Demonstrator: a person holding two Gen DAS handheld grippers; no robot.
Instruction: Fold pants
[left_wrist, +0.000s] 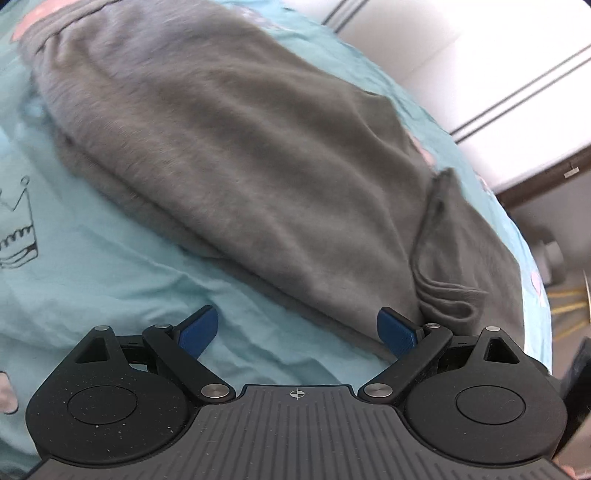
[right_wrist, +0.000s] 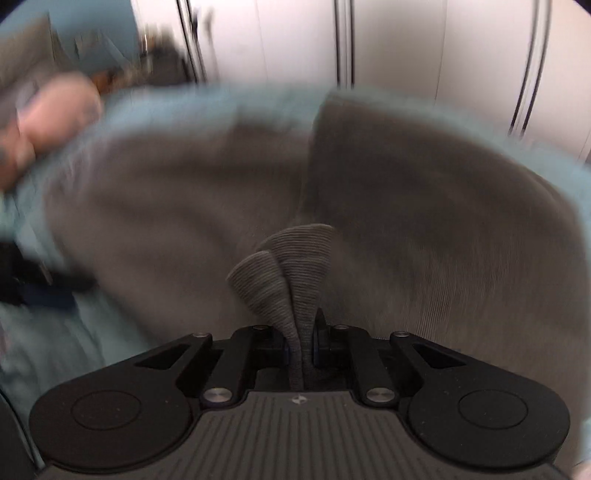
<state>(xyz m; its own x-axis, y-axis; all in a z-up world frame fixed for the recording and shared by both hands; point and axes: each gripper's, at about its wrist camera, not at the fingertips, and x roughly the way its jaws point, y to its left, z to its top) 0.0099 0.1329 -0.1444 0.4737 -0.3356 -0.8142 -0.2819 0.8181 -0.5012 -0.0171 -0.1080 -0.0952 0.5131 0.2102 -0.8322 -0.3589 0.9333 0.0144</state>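
Observation:
Grey fleece pants (left_wrist: 236, 147) lie on a light blue bedsheet (left_wrist: 92, 280), folded lengthwise, with ribbed cuffs (left_wrist: 448, 299) near my left gripper's right finger. My left gripper (left_wrist: 295, 332) is open and empty, its blue fingertips (left_wrist: 197, 328) spread over the sheet at the pants' near edge. In the right wrist view, my right gripper (right_wrist: 300, 343) is shut on a ribbed cuff (right_wrist: 288, 266) of the pants (right_wrist: 424, 206), which bunches up between the jaws. That view is motion-blurred.
The sheet has a drawn crown print (left_wrist: 16, 229) at the left. White cupboard doors (left_wrist: 498, 62) stand beyond the bed's far edge. A person's hand (right_wrist: 40, 122) and the other gripper (right_wrist: 33, 280) show blurred at the left in the right wrist view.

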